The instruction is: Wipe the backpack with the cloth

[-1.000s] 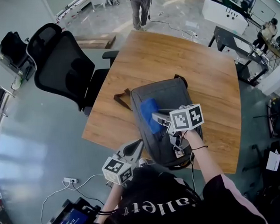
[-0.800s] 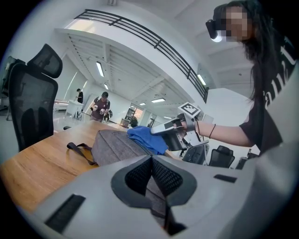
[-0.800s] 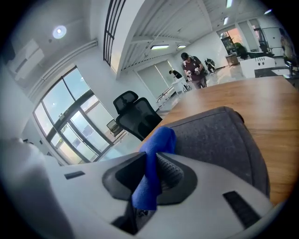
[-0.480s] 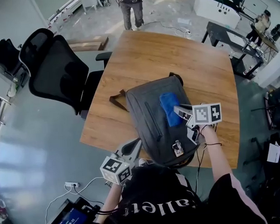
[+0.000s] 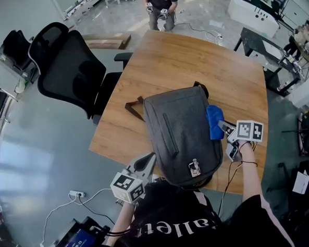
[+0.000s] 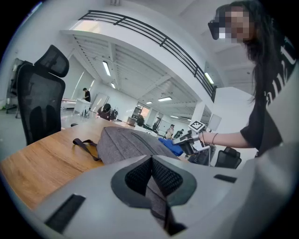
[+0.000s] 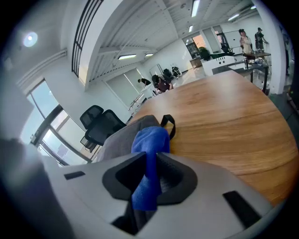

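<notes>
One wooden table (image 5: 192, 60), one black chair (image 5: 67, 68) at its left, and one grey backpack (image 5: 181, 129) lying flat on the table. One blue cloth (image 5: 214, 122) touches the backpack's right side, pinched by the right gripper (image 5: 223, 126) on an outstretched arm. The left gripper (image 5: 149, 160) hangs at the table's near edge, jaws pressed together on nothing.

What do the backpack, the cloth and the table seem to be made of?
The backpack: likely woven grey fabric, matte, heathered surface.
The cloth: soft blue textile, perhaps microfibre, folding limply.
The table: wood or wood-look laminate, visible grain, smooth finish.
</notes>
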